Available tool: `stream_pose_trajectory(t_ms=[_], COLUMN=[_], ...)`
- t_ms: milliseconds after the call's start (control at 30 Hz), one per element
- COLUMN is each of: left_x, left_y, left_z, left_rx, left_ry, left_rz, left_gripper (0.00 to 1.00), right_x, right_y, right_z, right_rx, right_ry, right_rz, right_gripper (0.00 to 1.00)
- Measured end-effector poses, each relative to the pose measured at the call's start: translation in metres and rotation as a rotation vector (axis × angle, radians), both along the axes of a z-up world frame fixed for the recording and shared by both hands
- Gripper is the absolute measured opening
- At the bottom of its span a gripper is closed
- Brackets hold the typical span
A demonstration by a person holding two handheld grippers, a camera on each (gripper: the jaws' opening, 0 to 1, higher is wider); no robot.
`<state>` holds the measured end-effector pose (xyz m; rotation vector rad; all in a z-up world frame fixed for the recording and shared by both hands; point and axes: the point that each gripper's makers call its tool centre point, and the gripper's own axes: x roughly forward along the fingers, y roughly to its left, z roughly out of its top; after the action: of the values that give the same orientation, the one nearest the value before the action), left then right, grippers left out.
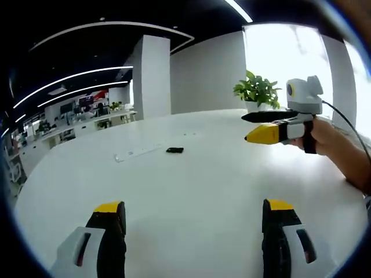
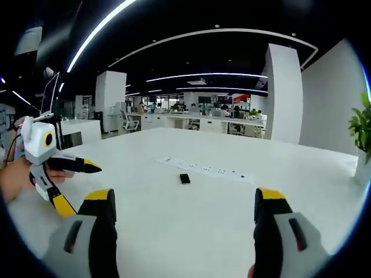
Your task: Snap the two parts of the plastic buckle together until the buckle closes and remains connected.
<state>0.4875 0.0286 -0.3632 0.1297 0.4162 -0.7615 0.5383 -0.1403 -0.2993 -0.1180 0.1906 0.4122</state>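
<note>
— Why do we hold both tools up off the table [image 1: 191,191] with nothing in them?

— We judge the task has not started. The buckle [image 1: 174,150] lies on the white surface well ahead of the left tool [image 1: 193,217], a little left of the midline between its jaws. From the right tool [image 2: 184,211] it sits straight ahead, almost centred between the jaws, just in front of the flush power strip [image 2: 206,169]. It is too small for us to tell whether we are seeing one part or two, or whether they are already joined.

— And the tools themselves?

— Both are spread wide and empty, touching nothing; each one's jaws stand far apart with only bare table between them. In the left gripper view, our right tool hangs off to the right, above the table, jaws parted, near the potted plant [image 1: 257,91]. In the right gripper view, the left tool sits off to the left, also parted.

— So what comes next?

— We think each tool needs to reach forward to the buckle, since neither is near it yet.
</note>
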Motion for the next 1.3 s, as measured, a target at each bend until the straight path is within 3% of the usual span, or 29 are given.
stream_pose_trajectory(t_ms=[267, 1300], left_x=[-0.004, -0.005], left_y=[0.003, 0.005], left_z=[0.003, 0.007], left_rx=[-0.005, -0.019], left_ry=[-0.006, -0.013], left_rz=[0.017, 0.022], left_gripper=[0.99, 0.99], right_x=[-0.006, -0.030], right_y=[-0.003, -0.011], right_z=[-0.001, -0.010], right_rx=[-0.030, -0.031], right_ry=[-0.009, 0.001], right_rz=[0.003, -0.005], right_gripper=[1.00, 0.99])
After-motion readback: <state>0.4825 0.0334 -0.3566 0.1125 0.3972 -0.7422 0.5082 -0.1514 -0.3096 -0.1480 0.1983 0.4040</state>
